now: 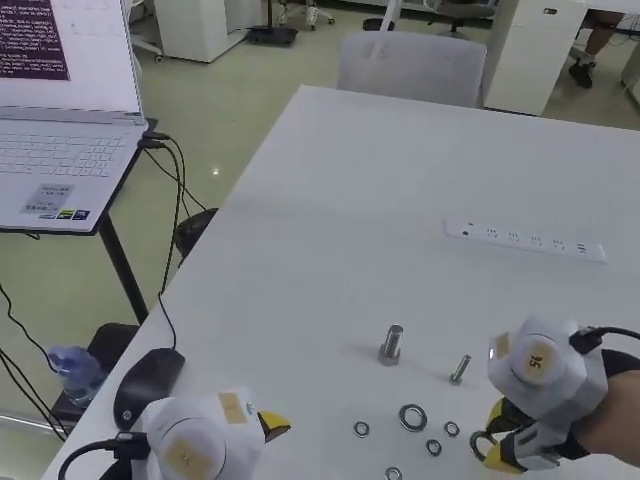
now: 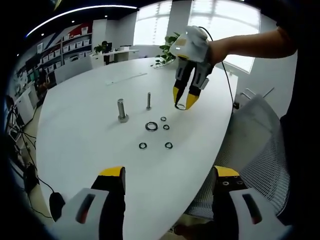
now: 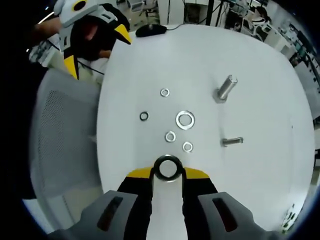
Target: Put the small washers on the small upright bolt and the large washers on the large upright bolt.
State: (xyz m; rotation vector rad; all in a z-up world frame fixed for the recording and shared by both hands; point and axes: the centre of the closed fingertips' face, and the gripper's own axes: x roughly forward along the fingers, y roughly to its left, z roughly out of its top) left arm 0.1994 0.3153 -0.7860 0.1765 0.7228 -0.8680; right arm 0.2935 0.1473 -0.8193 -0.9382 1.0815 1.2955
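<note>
Right tongs (image 3: 168, 175) grip a large washer (image 3: 167, 167).
Left tongs (image 2: 168, 172) gape wide, empty; five more washers (image 3: 185, 120) lie on the desk (image 1: 350, 200) by the big bolt (image 1: 391, 344) and small bolt (image 1: 460, 369).

Looks like an open-plan office or lab space, big white table (image 1: 330, 200), laptop (image 1: 60, 150) on a stand at the left (text window on screen), power strip (image 1: 525, 241) far right, grey chair (image 1: 412, 65) at the far edge, shelves (image 2: 70, 45), potted plants (image 2: 167, 47) by bright windows (image 2: 210, 12)

Your left tool (image 2: 169, 172) holds its jaws wide apart, while your right tool (image 3: 168, 174) pinches a washer (image 3: 156, 168) at its tips.
</note>
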